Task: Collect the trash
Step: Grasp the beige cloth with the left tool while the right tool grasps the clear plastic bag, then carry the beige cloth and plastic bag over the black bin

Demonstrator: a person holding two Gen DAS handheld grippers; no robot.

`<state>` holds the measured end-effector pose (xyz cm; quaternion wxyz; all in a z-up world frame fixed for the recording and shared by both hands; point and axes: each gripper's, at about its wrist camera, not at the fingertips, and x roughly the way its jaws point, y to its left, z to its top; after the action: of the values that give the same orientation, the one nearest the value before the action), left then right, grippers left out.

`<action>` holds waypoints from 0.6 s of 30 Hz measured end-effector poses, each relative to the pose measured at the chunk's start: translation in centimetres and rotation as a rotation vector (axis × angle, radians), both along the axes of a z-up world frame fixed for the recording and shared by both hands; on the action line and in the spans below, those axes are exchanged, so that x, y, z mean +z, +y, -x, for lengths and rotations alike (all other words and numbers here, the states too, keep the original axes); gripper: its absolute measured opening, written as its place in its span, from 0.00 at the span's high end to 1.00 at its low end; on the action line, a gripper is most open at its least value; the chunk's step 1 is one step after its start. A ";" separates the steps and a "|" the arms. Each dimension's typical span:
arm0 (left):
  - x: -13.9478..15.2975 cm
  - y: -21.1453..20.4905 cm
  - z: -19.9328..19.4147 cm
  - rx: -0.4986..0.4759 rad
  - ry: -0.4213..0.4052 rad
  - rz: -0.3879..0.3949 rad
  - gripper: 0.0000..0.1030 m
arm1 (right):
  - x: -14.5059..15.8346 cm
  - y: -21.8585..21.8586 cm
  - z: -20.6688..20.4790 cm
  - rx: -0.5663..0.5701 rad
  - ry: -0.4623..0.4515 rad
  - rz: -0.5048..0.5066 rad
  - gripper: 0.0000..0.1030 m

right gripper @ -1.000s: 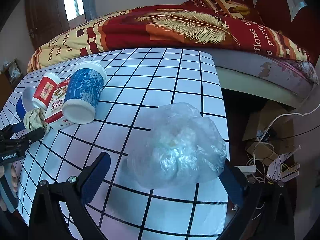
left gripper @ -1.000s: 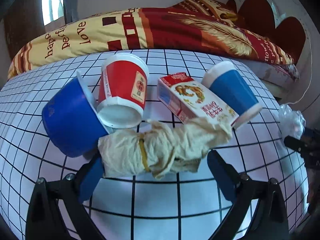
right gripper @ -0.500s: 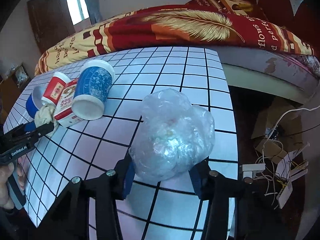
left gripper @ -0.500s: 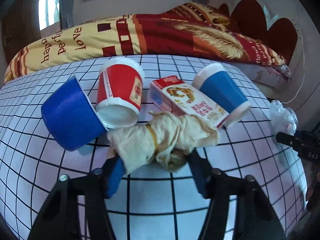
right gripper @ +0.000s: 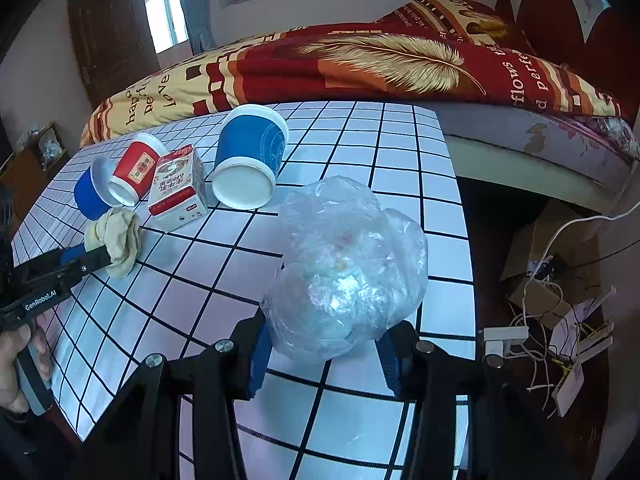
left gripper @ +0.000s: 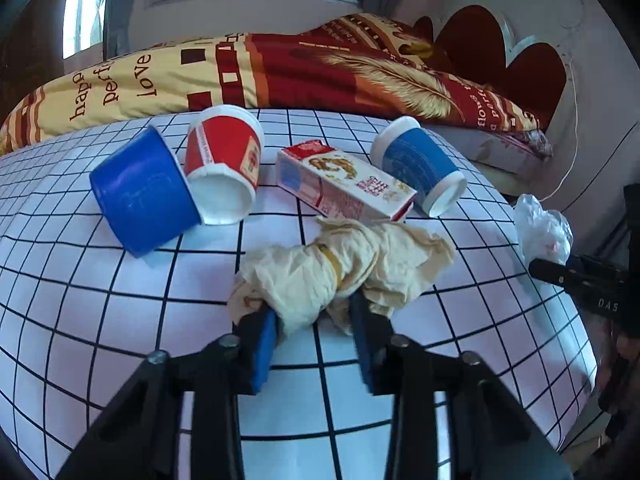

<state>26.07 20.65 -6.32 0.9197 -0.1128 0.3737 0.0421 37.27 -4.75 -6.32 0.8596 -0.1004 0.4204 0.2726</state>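
Crumpled paper wad between left gripper jaws

On the bench a row of things lies on its side: a tub at the left, then a cup, a carton and a second cup. Before the carton lies a crumpled paper. Far to the right, near the bench edge, sits a plastic bag. Behind the bench stands a bed.

Bright daylight from rear windows, strong fisheye bending, dark vignetted corners
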 end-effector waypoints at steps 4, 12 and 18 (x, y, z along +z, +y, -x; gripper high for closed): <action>0.2 0.2 0.4 -0.004 -0.019 0.007 0.79 | 0.8 0.0 0.9 0.015 -0.025 -0.017 0.56; 2.5 -1.8 4.2 -0.028 -0.102 -0.015 0.79 | 2.9 -1.7 4.3 0.009 -0.091 -0.050 0.57; 3.3 -4.8 6.9 -0.072 -0.127 -0.038 0.79 | 4.2 -4.7 8.7 -0.019 -0.152 -0.056 0.57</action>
<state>19.17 15.83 -3.02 0.9444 -0.0842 0.3176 0.0090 28.59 -9.49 -2.12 0.8941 -0.0925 0.3469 0.2676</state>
